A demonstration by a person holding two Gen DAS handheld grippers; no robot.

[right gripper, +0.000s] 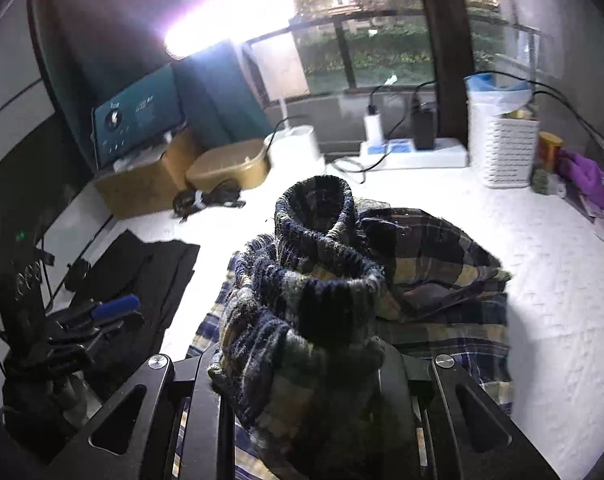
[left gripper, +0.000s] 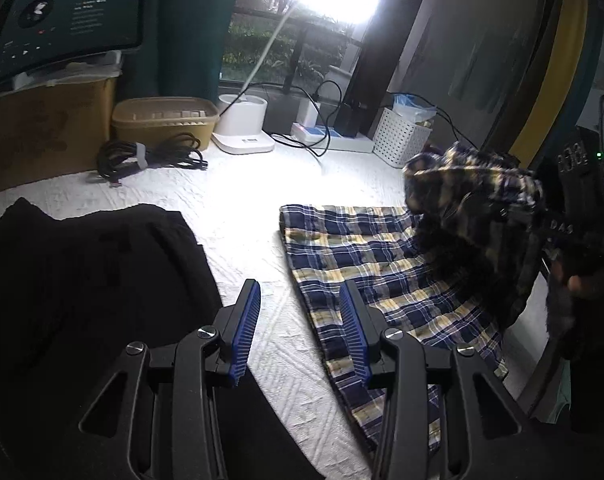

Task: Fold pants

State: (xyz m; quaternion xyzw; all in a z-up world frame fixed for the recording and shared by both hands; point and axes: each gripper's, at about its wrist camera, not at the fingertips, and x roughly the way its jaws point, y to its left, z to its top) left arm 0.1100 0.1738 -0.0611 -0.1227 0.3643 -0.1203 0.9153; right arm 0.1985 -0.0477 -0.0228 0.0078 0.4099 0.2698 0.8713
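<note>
Right next to the black garment (left gripper: pixel 94 280) on the white textured cover (left gripper: pixel 262 208) is where the plaid pants (left gripper: pixel 366 264) are spread out, so I'll use that black garment as the reference. The pants lie flat just to its right with a strip of bare cover between them, not touching.

The right gripper (right gripper: pixel 302 364) is clamped down narrow on a bunched wad of the plaid fabric, looks like the gathered waistband (right gripper: pixel 314 216) end, and that part is lifted off the cover and hanging over the flat part of the pants. You can see the same thing from the left wrist view, where the raised bundle sits on the far side of the pants from the black garment.

The left gripper (left gripper: pixel 298 332) has nothing in it. Its blue pads (left gripper: pixel 246 332) are apart with a moderate gap, hovering over the bare strip and the pants edge nearest the black garment.

My read: this is mid-fold, with one end being carried over the other. Next move probably needs the lifted end laid down lined up with the flat edges, and the left gripper could pin or pinch that near edge so the bottom layer doesn't drag or wrinkle.
</note>
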